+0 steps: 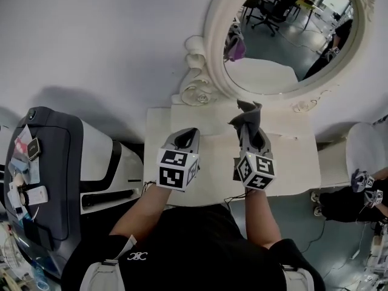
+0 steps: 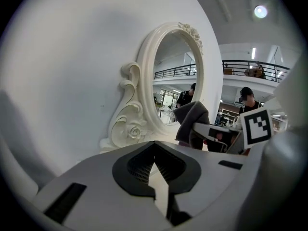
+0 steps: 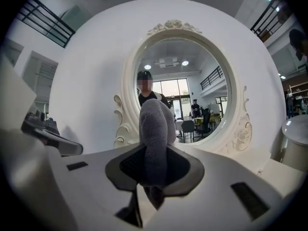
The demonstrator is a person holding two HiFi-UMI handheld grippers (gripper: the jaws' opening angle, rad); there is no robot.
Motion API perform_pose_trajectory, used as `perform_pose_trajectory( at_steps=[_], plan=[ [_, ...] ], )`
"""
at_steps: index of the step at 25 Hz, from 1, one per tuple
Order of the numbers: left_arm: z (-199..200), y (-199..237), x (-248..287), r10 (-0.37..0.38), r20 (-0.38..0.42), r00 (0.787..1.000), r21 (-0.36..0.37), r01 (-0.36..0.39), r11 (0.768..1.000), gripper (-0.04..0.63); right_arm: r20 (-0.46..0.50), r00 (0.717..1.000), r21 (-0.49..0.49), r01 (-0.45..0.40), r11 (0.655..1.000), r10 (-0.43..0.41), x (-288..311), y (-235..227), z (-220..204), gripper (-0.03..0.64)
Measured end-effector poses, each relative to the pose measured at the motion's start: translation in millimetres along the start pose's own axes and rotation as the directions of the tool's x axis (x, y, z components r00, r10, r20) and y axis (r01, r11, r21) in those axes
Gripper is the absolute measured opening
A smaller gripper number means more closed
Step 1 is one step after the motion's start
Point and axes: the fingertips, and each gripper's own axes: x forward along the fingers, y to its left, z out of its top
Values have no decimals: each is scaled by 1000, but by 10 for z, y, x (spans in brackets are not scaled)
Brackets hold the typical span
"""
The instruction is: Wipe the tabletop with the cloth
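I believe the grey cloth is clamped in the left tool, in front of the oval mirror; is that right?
Not quite: the grey cloth is clamped in the right tool, as the right gripper view shows. It is indeed in front of the oval mirror.

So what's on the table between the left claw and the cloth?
Nothing. In the head view, only bare white tabletop lies between the left claw and the grey cloth in the right claw.

We reach forward with both grippers level and side by side. Our left gripper (image 1: 185, 135) has its jaws pressed together on nothing. Our right gripper (image 1: 250, 132) is clamped on the cloth (image 1: 245, 115).
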Motion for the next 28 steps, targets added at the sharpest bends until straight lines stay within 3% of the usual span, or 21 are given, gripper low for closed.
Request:
perform_pose_trajectory(
  at_steps=[3,9,28],
  plan=[
    [205,-170,76,-12,39,999,16,11,1000,6,27,999,-8,-23,1000,23,-161,33,179,81],
    [415,-365,188,-14,42,999,53,11,999,6,25,998,0,-49,999,49,-236,-58,361,81],
    [501,-324,403,67,55,996,51,-70,996,6,-11,987,23,-161,987,161,86,-127,359,81]
  ],
)
